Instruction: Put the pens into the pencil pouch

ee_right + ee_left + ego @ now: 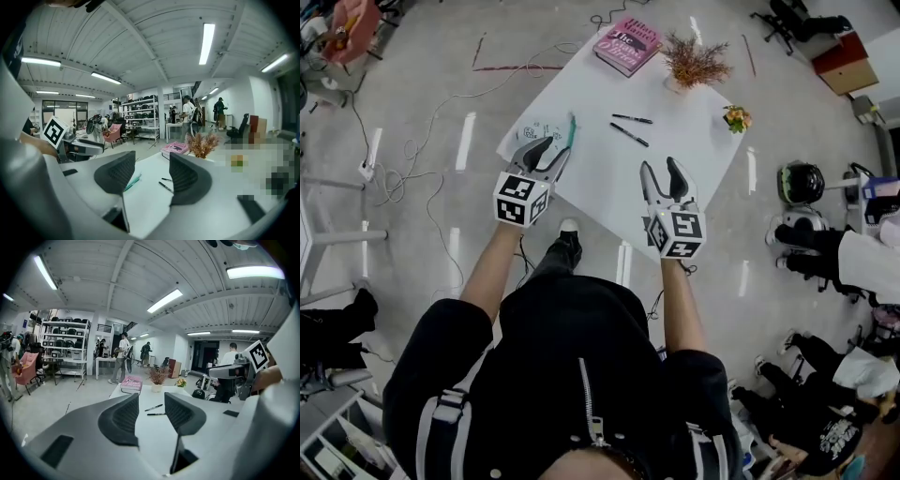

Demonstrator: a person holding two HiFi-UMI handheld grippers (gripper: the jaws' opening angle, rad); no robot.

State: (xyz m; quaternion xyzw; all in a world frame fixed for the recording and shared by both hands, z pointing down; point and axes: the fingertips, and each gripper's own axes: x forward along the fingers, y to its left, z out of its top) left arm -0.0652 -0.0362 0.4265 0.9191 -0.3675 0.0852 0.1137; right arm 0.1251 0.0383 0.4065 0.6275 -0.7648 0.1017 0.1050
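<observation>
Fingers (123, 420) of the left gripper (553, 148) stand apart with nothing between them; the right gripper (660, 167) gapes empty too. Both hover at the near edge of the white table (600, 192). Just past the left tips lies the pencil pouch (540, 129), pale with a teal zip. One black pen (632, 119) and a second pen (629, 135) lie mid-table, apart from the pouch. Farther off sit a pink book (626, 44) and a dried plant (694, 62).

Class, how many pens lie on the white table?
2. One pen lies mid-table, toward the pink book; the other pen beside it, farther from that book. The pouch could hide more.
</observation>
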